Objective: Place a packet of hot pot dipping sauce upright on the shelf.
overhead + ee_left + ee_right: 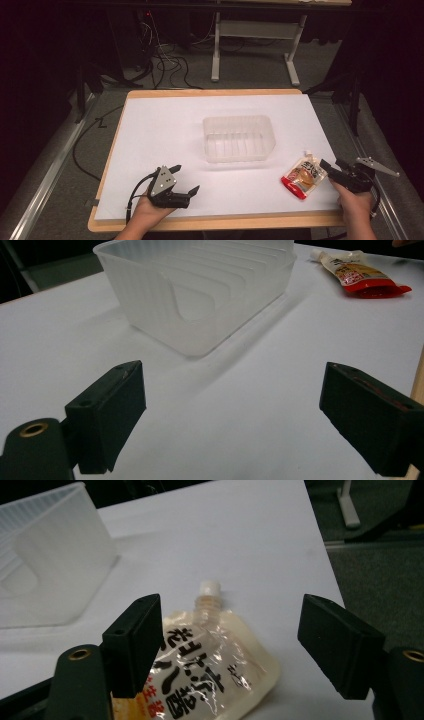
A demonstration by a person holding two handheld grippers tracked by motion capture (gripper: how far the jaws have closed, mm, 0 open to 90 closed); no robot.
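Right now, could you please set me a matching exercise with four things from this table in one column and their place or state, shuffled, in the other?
Things:
1. bin
2. pouch
3. left gripper
4. right gripper

Place or state:
A. lies flat on the table, spout with white cap pointing away from the person
B. open over bare table, near the front edge
C. stands empty at mid-table
D. open, fingers either side of the pouch, not pressing it

Pairs: 1-C, 2-A, 3-B, 4-D
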